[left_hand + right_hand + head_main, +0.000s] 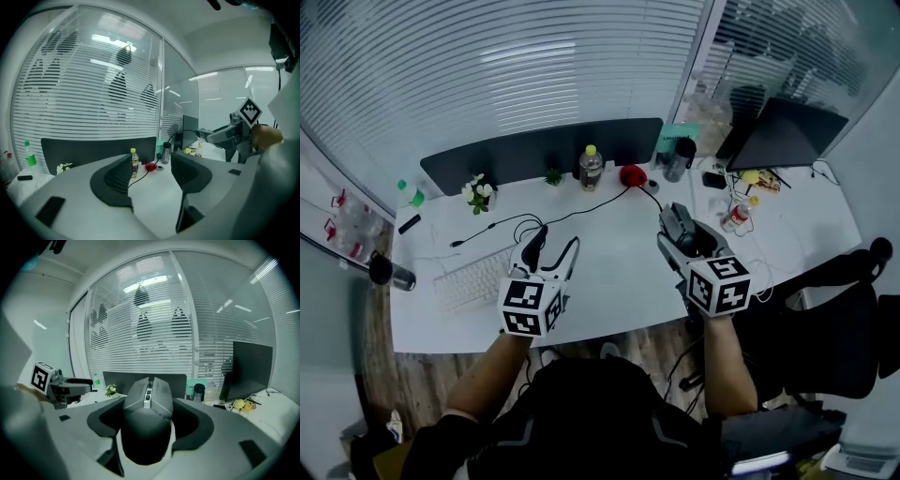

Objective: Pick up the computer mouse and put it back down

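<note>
A grey computer mouse (147,420) sits lengthwise between the jaws of my right gripper (149,427), which is shut on its sides. In the head view this mouse (678,221) is held above the white desk (609,281), right of centre, in the right gripper (680,231). My left gripper (551,246) hovers over the desk just right of the keyboard. Its jaws stand apart in the left gripper view (151,173), with only bare desk between them. The right gripper (220,136) also shows at that view's right.
A white keyboard (473,278) lies at the left. Along the dark divider (544,150) stand a yellow-capped bottle (591,167), a red object (632,174) with a black cable, a small flower pot (477,193) and a flask (679,157). A dark monitor (787,131) and an office chair (825,328) are at the right.
</note>
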`<state>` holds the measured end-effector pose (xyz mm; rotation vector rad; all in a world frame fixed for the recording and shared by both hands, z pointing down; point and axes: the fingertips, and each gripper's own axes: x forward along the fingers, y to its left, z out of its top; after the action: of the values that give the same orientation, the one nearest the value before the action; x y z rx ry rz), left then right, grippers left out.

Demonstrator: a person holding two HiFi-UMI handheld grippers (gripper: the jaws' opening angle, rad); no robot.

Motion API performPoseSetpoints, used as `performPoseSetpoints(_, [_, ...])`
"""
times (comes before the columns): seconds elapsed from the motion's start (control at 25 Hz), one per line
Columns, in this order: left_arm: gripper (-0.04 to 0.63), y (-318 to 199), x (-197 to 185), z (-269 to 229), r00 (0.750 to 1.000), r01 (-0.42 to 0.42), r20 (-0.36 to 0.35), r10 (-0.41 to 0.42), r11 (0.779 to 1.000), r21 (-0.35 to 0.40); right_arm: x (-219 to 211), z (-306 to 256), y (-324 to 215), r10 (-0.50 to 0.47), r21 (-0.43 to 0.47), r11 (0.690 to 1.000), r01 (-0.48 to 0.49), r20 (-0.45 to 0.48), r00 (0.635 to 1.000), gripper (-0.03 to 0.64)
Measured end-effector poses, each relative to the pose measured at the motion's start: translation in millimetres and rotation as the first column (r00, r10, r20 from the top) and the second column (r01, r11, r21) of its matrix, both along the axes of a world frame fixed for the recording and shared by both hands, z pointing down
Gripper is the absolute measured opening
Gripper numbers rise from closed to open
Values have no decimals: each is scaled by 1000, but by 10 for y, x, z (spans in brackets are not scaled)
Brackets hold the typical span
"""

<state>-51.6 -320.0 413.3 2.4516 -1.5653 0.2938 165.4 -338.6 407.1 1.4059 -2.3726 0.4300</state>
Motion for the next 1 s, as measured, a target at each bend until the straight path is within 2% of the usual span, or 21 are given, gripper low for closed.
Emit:
performPoseSetpoints(0.2, [273, -94, 145, 191, 1000, 3, 11, -2, 999, -37, 133, 319, -88, 9, -55, 998, -8, 8, 1000, 295])
performPoseSetpoints(0.44, [273, -175, 275, 626, 999, 0, 36, 5, 992, -128, 299, 852, -251, 35, -125, 992, -34, 7, 999, 295])
performPoseSetpoints(1.0, [273, -308, 466, 1733, 997, 48, 76, -24, 943, -329, 449, 2357, -544, 45, -304, 951, -54, -37, 998, 295])
